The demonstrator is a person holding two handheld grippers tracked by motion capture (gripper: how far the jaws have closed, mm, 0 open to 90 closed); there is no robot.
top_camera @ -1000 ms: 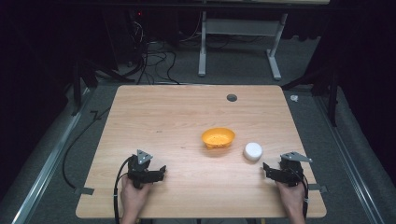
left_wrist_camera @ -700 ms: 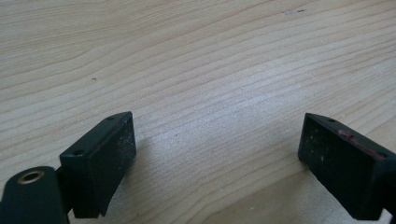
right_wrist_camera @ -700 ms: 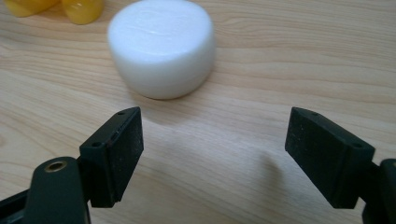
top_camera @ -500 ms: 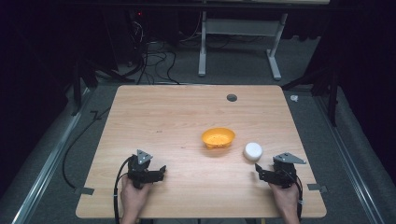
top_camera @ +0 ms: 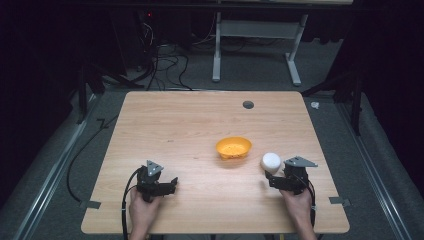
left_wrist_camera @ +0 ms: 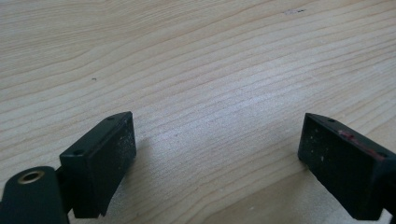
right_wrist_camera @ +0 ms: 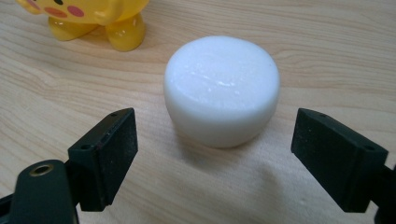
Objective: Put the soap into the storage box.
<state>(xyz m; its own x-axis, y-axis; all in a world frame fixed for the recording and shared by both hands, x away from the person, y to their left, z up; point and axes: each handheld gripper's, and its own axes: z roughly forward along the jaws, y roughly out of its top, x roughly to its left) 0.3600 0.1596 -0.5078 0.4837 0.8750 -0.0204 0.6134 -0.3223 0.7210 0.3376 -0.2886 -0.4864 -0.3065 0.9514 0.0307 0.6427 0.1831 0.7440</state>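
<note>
1. Right hand-held gripper [right_wrist_camera: 215,163] sits low over the counter [top_camera: 175,125] with its jaws spread wide and nothing between them yet; the white puck [right_wrist_camera: 222,88] lies just ahead of the jaw tips, centred on the gap.
2. Left hand-held gripper [left_wrist_camera: 215,163] is likewise spread apart and empty, above bare wood well apart from the white puck, on its left in the high view.
3. Handling judgement: the white puck looks light and slightly soft, like foam or a dense sponge, with a matte, faintly grainy skin that should give good friction. It appears unlikely to break, but hard clamping could dent it.
4. Grip point: take it across the curved side wall at mid-height, one jaw on each opposite flank. Its width looks to fit inside the present opening.
5. Appearance: a short, round white cylinder with a flat top and rounded edges, standing on its flat base.
6. Location: the yellow bowl [top_camera: 233,147] stands near the white puck, on its left in the high view; the two are apart, not touching.
</note>
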